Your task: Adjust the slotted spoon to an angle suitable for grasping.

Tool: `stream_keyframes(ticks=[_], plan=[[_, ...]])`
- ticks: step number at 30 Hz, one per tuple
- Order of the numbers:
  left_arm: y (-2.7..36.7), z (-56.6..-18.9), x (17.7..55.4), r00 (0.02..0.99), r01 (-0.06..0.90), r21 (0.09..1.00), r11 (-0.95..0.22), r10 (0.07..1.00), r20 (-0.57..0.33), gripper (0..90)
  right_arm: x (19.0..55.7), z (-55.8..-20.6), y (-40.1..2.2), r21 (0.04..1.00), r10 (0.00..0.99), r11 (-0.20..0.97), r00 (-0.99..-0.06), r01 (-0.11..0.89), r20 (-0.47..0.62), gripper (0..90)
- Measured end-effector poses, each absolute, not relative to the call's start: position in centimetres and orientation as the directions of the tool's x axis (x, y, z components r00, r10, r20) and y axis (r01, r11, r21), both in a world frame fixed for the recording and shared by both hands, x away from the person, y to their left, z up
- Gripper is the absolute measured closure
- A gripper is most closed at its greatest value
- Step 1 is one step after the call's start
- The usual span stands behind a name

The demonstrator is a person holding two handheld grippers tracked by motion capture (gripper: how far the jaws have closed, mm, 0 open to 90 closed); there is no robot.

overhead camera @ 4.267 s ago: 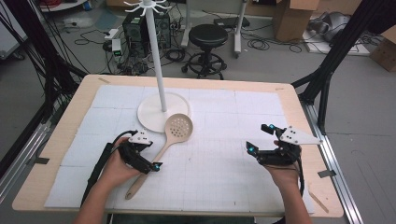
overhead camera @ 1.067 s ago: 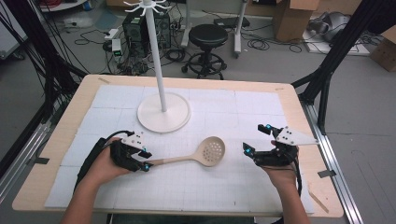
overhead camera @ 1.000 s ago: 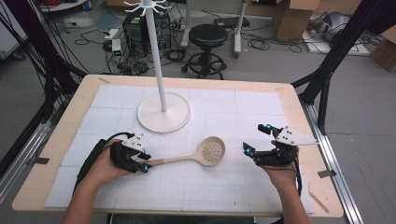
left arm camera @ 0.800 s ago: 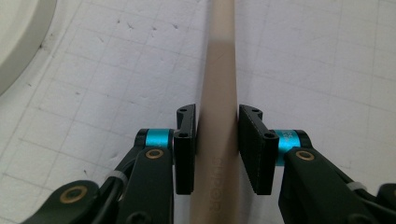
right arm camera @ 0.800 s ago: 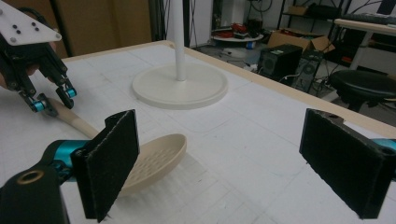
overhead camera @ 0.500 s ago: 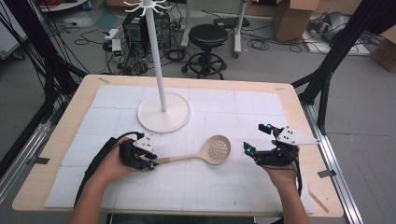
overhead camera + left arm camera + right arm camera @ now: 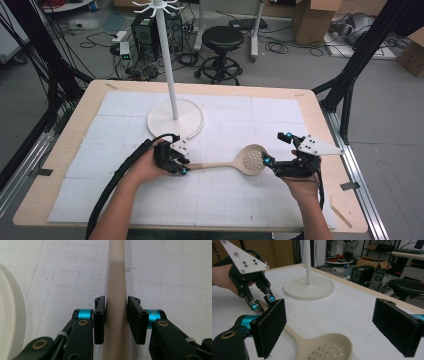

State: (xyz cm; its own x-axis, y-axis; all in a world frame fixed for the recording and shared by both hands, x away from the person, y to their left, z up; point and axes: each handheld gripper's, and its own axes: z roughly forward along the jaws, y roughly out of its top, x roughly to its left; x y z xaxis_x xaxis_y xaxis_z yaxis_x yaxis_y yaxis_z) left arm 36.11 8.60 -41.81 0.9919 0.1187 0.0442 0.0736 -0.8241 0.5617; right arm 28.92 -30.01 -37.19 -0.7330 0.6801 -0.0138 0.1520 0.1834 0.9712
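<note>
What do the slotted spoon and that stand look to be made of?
The beige perforated spoon looks like matte moulded plastic, possibly wood composite: even colour, embossed lettering on the handle. The white pole stand with round base looks like smooth painted metal or plastic; I can't tell which.

White hook stand (image 7: 174, 117) on gridded mat (image 7: 280, 117); black stool (image 7: 224, 38), cardboard boxes (image 7: 312, 20) beyond table (image 7: 75, 127).

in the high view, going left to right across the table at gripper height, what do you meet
left gripper → slotted spoon, its handle in that gripper → right gripper, jaws open
</note>
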Motion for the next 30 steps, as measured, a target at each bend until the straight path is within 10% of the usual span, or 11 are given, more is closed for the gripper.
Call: stream_keyframes(ticks=[13, 30], plan=[[6.5, -41.7, 37.4, 0.993, 0.088, 0.551, -0.830, 0.118, 0.019, 67.5, 29.0, -37.4, -30.0, 0.970, 0.682, 0.185, -0.731, 0.157, -0.011, 11.1], [13.8, -37.8, 34.3, 0.965, 0.131, 0.799, -0.587, 0.261, 0.033, 47.9, 28.8, -37.3, -29.9, 0.971, 0.675, 0.182, -0.738, 0.156, -0.008, 11.1]])
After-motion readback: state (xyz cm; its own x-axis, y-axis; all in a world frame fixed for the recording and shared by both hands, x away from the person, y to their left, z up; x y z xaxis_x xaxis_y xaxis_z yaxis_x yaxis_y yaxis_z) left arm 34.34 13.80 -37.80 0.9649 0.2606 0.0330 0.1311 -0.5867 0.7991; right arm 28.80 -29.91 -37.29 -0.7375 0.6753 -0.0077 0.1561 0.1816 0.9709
